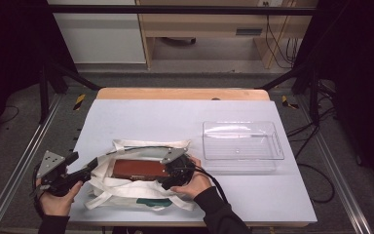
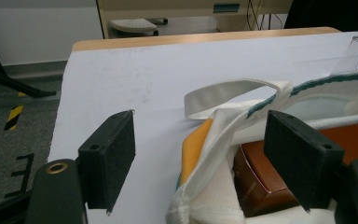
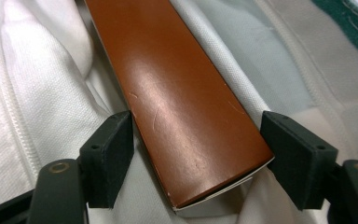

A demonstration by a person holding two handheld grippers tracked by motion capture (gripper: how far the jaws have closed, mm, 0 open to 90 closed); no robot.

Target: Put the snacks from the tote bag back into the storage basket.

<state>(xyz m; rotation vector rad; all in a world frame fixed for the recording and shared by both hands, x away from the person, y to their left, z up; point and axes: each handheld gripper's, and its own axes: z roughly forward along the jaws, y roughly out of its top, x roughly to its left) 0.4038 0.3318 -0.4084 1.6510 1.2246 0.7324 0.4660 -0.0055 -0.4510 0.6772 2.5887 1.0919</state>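
Right gripper [image 3: 196, 158] straddles the brown box [image 3: 186, 107], jaws spread; stiff, slick carton—you should pinch its long sides.

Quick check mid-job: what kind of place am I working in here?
Most likely a lab or workshop recording bench, not a home: a covered table ringed by a black metal frame, loose cables on the grey floor, and hazard-striped tape by the frame's feet.

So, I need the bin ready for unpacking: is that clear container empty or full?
Empty. The clear container shows only its bare ribbed floor; the brown box lies in the tote bag.
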